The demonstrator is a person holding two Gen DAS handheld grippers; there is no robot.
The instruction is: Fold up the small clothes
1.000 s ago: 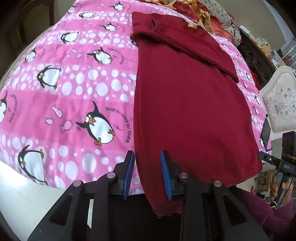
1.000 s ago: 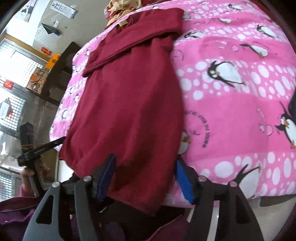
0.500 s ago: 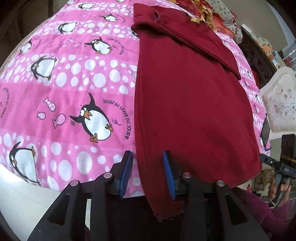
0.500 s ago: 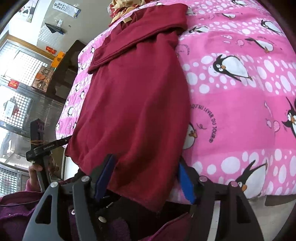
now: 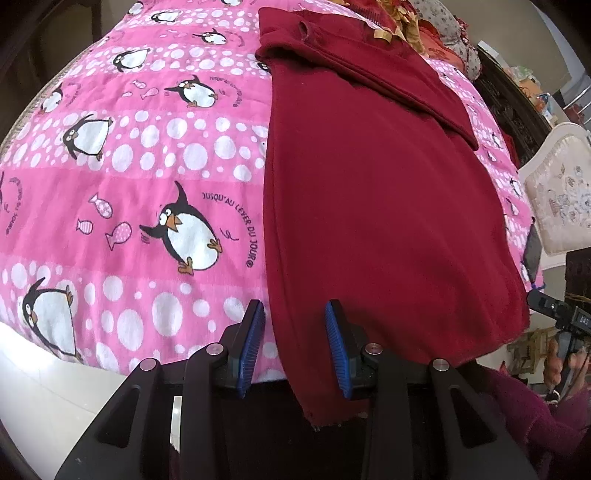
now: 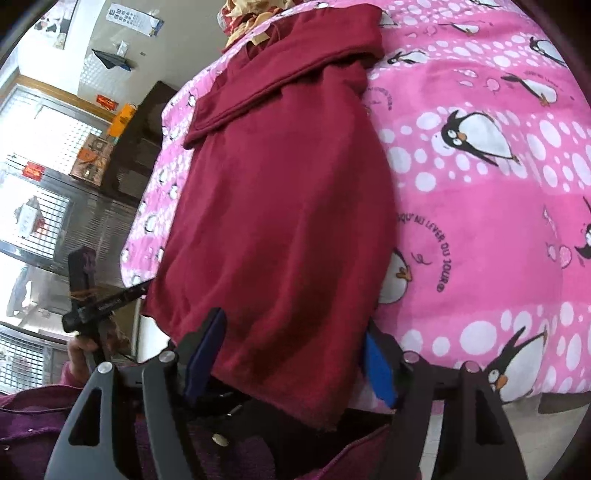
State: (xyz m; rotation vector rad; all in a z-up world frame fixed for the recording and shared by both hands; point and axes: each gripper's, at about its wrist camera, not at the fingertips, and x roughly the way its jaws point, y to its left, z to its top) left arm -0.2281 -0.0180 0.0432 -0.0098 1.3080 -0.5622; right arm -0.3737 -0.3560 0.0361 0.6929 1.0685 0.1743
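Nearest: left gripper (image 5: 295, 343), blue ribbed pads apart, straddling the near left corner of the dark red knit garment (image 5: 369, 206) — cloth lies between the pads but they do not press it. Right gripper (image 6: 291, 354) stands wide with its jaws opening; the garment's near hem hangs between them, not pinched.

The garment lies lengthwise on the pink penguin-print quilt (image 5: 129, 192), its near hem drooping over the bed edge toward the person. The long sides look already folded in, a sleeve laid slantwise across the far end.

Handling, as a judgement: soft, limp, fairly thick knit; light, not slippery, nothing fragile. It will sag and bunch if lifted by one point. Best taken at the two near hem corners, through all the layers, so the folded sides don't slide apart — then carried toward the collar end.

Beyond it: a yellow-patterned heap of cloth (image 6: 251, 14) at the far edge of the bed.
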